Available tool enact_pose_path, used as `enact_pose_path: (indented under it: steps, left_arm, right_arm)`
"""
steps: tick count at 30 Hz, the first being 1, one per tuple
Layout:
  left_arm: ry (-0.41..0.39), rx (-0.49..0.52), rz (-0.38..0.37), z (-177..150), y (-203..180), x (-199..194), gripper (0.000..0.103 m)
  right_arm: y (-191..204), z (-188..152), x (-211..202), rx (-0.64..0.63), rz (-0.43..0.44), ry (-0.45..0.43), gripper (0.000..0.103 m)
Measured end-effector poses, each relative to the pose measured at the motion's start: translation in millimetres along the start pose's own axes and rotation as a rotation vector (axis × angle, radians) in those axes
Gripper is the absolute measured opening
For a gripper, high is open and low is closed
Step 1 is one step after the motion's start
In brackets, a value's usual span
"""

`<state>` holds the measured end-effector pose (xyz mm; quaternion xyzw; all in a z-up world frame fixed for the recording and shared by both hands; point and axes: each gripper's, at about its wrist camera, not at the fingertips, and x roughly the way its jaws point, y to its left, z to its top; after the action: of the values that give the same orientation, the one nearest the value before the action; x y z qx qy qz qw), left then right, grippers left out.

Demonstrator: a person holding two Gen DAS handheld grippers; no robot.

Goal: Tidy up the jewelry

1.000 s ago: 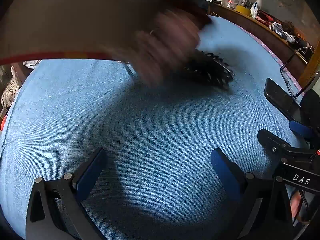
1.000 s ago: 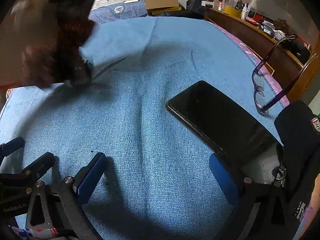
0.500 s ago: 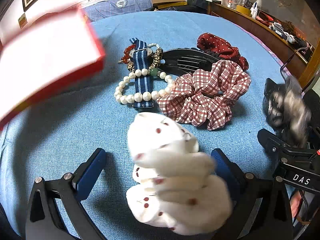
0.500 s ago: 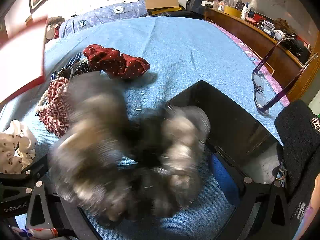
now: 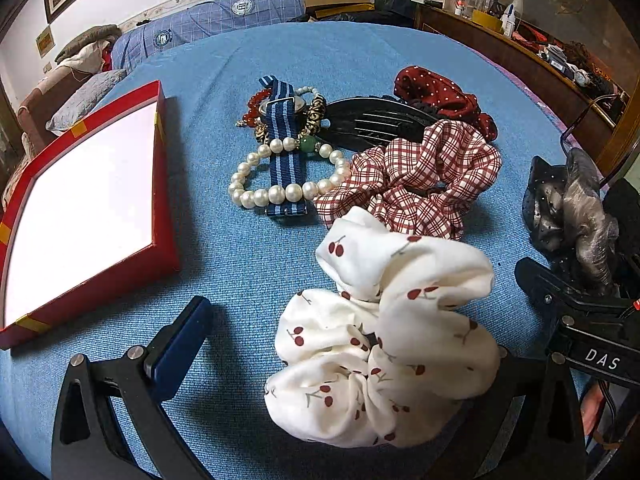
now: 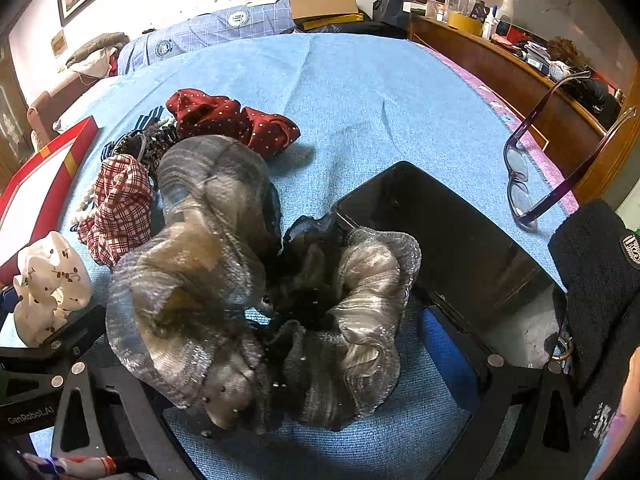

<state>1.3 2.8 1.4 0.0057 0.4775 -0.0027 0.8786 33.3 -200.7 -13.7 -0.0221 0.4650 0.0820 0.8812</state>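
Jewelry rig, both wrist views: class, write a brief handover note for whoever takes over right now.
Left gripper: open, white cherry scrunchie lying between its fingers, not clamped.
Right gripper: open, grey scrunchie lying between its fingers, partly on the phone.
Pearl bracelet, striped watch strap, black hair clip, plaid scrunchie and red dotted scrunchie sit heaped on the blue cloth.
Red box holds nothing.
Done: nothing sorted. Left: everything.
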Motion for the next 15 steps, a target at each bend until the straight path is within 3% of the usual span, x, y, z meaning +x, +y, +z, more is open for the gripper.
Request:
enact_pose_path:
  steps: [8, 11, 15]
  left_arm:
    - [0.000, -0.009, 0.003, 0, 0, 0, 0.103]
    - [-0.002, -0.019, 0.035, -7, -6, -4, 0.103]
    - [-0.088, 0.021, 0.018, -28, -5, -35, 0.103]
  right_arm:
    - [-1, 0, 0, 0.000, 0.000, 0.000, 0.103]
    - [0, -3, -4, -0.001, -0.003, 0.013, 0.103]
    - [-7, -13, -28, 0.009, 0.047, -0.018, 0.102]
